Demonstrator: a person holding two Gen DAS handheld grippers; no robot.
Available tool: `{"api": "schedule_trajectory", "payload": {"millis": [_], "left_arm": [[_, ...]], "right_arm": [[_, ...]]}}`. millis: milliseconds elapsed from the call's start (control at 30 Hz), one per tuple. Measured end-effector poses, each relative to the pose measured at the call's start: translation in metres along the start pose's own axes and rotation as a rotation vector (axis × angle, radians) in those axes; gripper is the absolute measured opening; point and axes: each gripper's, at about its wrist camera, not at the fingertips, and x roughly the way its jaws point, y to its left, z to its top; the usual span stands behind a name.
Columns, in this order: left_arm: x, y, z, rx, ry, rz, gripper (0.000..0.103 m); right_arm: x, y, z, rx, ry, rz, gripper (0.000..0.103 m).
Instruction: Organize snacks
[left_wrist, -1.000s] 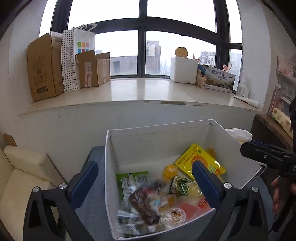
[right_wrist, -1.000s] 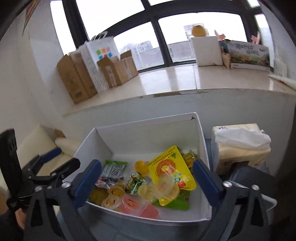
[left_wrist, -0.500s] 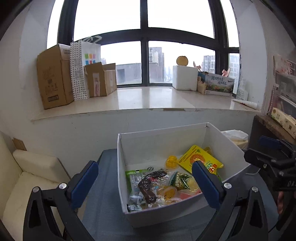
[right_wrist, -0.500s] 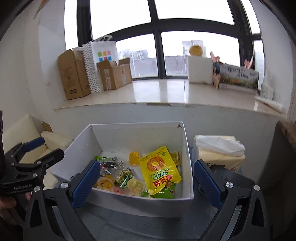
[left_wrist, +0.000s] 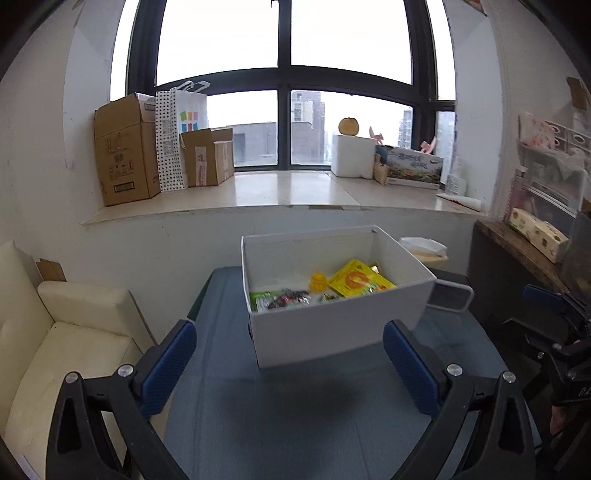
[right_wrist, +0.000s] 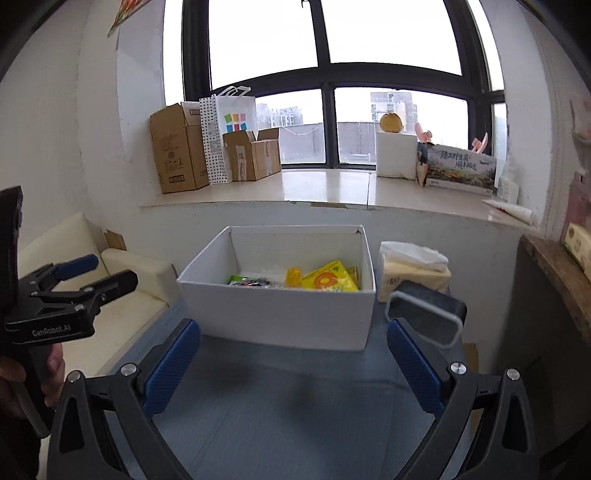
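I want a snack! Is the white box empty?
Not empty. The white box holds a yellow packet and other snacks.

The near wall of the white box (left_wrist: 332, 332), straight ahead of the left hand-held gripper (left_wrist: 290, 363), hides most snacks inside (only their tops show). The right hand-held gripper (left_wrist: 554, 332) is cut off by the frame edge.

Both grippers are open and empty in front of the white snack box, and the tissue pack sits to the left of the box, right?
Not quite. In the right wrist view the tissue pack sits to the right of the white snack box. Left gripper and right gripper are open and empty.
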Motion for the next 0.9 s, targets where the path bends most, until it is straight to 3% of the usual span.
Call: {"api": "schedule_trajectory", "payload": {"millis": [100,333,900], "left_arm": [[-0.022,-0.007,-0.012,0.017,0.008,-0.028,0.103],[-0.073,-0.013,-0.034,0.014,-0.007,-0.057,0.103],[-0.079,-0.010,-0.040,0.000,0.003,-0.041,0.103]], "right_arm": [[-0.023,0.001,-0.010,0.040,0.000,0.072,0.103],[-0.057,0.011,-0.026,0.053,-0.013,0.081,0.103],[-0.070,0.020,-0.033,0.032,-0.012,0.094,0.103]]}}
